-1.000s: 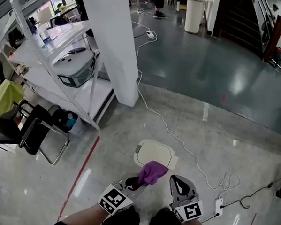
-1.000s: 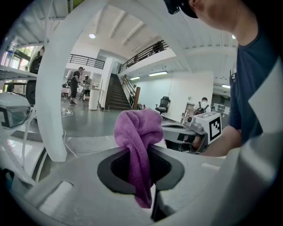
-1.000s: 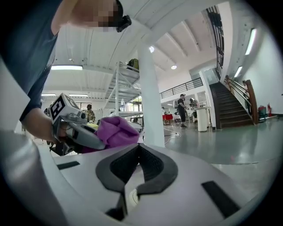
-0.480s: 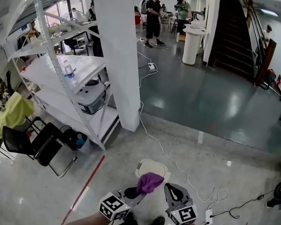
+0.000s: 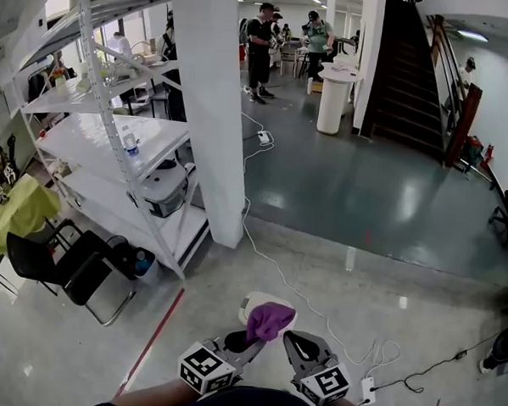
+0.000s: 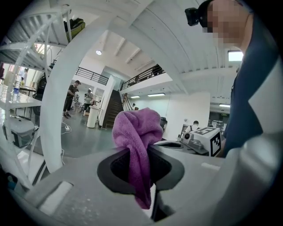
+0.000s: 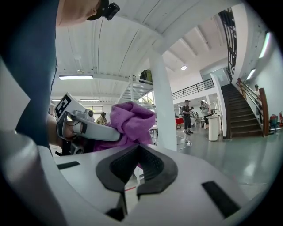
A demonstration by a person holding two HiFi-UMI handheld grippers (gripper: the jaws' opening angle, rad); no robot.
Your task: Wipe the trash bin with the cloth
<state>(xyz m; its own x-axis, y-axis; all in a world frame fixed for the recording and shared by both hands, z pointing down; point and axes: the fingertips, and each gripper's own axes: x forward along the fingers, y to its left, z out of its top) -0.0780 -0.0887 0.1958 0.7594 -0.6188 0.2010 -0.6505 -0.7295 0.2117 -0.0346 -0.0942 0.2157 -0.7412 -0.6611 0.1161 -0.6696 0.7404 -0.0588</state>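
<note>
Left tool [image 5: 254,335]: held low at the bottom of the head view, marker cube nearest the person, jaws pointing forward and slightly right. Jaws closed on the cloth [image 5: 270,319].

Cloth: purple, terry-like pile, bunched into a rounded wad above the jaws. The left gripper view shows a narrow tail of it running down between the pads and hanging below them; the head view does not show this tail.

Right tool [image 5: 294,339]: held just beside the left one, angled forward and slightly left, tips near the cloth. In the right gripper view its jaws stand together with nothing between them; the cloth sits beyond them, beside the left tool's jaw. Contact between right tool and cloth cannot be confirmed.

Bin [image 5: 253,305]: white, seen from above on the floor [image 5: 360,280], directly beyond both tools and partly covered by the cloth. Neither gripper view shows it.

Farther out: a white cable [image 5: 276,267] runs across the floor past a white pillar [image 5: 216,111]. A white rack [image 5: 113,140] and a black chair [image 5: 64,269] stand to the left. People [image 5: 262,46] and stairs [image 5: 405,78] are at the far end.
</note>
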